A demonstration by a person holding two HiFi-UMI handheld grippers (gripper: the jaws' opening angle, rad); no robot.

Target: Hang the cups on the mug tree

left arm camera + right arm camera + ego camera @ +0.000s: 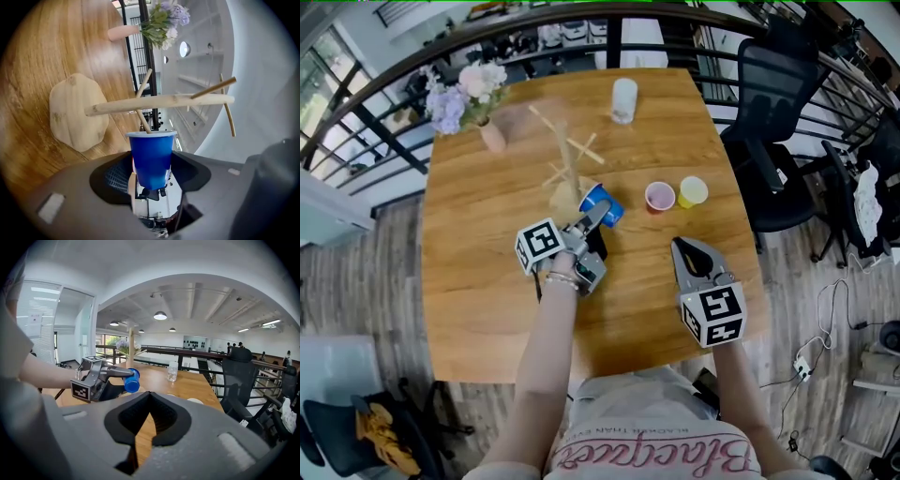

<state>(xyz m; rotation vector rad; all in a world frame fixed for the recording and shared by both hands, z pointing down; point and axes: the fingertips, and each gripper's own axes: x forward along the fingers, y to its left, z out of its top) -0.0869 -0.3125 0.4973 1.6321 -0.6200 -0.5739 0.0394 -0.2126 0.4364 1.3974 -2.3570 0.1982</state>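
**Blue cup** (151,152): plain plastic, tapered, smooth-walled, with a pale rolled rim. My left gripper (152,165) has its jaws clamped on the cup's narrow lower half, one pad on each side. The cup is held on its side in the air, mouth turned to the mug tree (159,101). It sits just above the table (478,291), close to the tree's foot. In the left gripper view the tip of one low peg (142,121) meets the rim; I cannot tell whether it has entered the mouth. The pegs in view are bare.

**Right gripper** (680,247): jaws together, nothing between them. It is over the near right part of the table, well apart from the tree.

**Other cups:** two stand upright side by side to the right of the tree, a pink cup (660,196) and a yellow cup (693,191).

**Surface:** warm, grained wood with rounded corners.
- A clear glass (624,99) stands near the far edge.
- A pink vase (492,137) of lilac and white flowers (467,94) stands at the far left.

**Room:** a dark metal railing (384,131) curves behind the table, and a black mesh office chair (769,131) stands at the right. The walls are white, with round ceiling lamps (160,315).

**Tree:** light unfinished wood — a straight round trunk on a flat, roughly octagonal base (77,112). Thin dowel pegs slant off the trunk.
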